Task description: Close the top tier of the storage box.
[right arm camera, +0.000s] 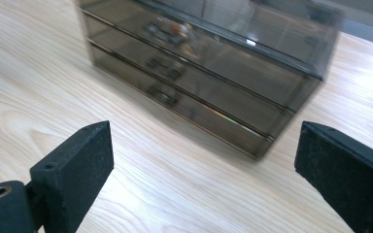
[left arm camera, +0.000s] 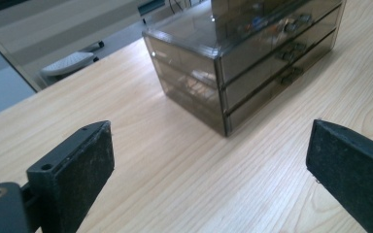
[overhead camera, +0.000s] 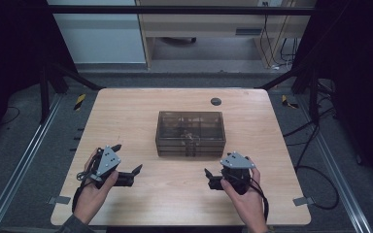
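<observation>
Mid-table on the pale wood-grain table (overhead camera: 126,111): smoky see-through plastic drawer box (overhead camera: 190,133), boxy, three stacked drawers, small handles facing the person. Left gripper (overhead camera: 126,160) and right gripper (overhead camera: 213,175) sit near its front corners, apart from it, black matte pads spread wide, nothing between them.

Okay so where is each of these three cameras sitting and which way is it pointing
High view: above the person's side, looking forward and down on the table; both hands, left gripper and right gripper show.
Left gripper view: rides that gripper, facing the drawer box corner between open jaws.
Right gripper view: rides that gripper, facing the box's drawer fronts.
All three share the box and tabletop.
</observation>
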The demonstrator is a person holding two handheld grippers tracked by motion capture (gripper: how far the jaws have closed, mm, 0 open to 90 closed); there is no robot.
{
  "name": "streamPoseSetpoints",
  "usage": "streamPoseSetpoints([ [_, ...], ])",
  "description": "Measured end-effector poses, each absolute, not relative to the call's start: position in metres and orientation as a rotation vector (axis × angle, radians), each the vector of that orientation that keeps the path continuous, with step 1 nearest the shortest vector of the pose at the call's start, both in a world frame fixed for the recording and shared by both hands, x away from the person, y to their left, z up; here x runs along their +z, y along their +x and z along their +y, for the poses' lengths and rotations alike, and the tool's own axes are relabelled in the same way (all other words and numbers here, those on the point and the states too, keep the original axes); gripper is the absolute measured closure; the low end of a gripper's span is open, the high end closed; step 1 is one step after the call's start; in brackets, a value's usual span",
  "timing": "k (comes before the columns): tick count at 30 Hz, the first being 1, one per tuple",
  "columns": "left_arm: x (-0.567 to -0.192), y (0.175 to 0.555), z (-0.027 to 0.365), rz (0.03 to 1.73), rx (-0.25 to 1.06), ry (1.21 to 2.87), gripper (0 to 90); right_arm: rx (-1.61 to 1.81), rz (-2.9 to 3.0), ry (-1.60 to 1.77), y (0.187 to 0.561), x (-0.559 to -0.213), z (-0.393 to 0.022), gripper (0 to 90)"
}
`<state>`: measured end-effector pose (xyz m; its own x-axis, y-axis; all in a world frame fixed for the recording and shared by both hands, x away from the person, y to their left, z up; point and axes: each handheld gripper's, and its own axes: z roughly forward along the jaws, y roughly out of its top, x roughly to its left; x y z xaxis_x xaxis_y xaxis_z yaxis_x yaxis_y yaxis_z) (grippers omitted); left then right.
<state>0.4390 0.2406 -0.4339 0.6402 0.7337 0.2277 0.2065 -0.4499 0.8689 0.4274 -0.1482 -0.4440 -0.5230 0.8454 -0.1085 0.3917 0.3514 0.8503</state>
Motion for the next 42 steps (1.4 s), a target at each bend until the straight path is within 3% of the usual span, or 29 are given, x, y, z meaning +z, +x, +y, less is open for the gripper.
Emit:
streamPoseSetpoints([
  [21,-0.485,0.467,0.286,0.871,0.734,2.118,3.2,0.944,2.038,1.233,0.443,-0.488,-0.227,7.7],
  [42,-0.502,0.490,0.319,1.014,0.705,1.920,3.3,1.000,1.851,1.382,0.469,-0.498,-0.268,8.6],
])
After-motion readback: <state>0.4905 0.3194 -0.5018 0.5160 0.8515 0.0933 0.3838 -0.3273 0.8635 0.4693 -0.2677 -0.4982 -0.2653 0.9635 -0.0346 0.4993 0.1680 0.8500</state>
